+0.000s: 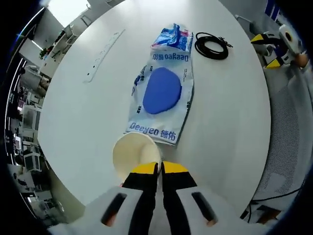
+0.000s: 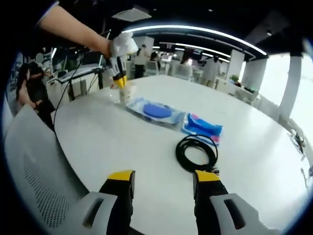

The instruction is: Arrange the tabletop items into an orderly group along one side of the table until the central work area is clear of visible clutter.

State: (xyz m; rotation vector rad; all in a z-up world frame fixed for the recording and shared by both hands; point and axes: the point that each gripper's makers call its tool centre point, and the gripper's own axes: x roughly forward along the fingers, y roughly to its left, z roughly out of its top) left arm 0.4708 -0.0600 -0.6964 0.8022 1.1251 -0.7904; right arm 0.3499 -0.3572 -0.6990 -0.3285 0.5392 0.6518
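Observation:
My left gripper (image 1: 160,169) is shut on the rim of a white paper cup (image 1: 136,154) at the near edge of the round white table (image 1: 78,127). Past the cup lies a white Deeyeo pack (image 1: 161,95) with a blue oval, then a blue packet (image 1: 172,39) and a coiled black cable (image 1: 211,45). A white power strip (image 1: 103,55) lies at the far left. My right gripper (image 2: 165,178) hangs open above the table edge, short of the cable (image 2: 196,152). Across the table, the left gripper (image 2: 120,78) holds the cup (image 2: 126,92) beside the pack (image 2: 156,111) and the blue packet (image 2: 203,128).
A grey mesh chair (image 2: 39,166) stands by the table's edge below my right gripper. The right gripper (image 1: 276,46) appears at the table's far right rim. Desks, chairs and people fill the office beyond. Bare tabletop (image 2: 98,137) stretches between chair and pack.

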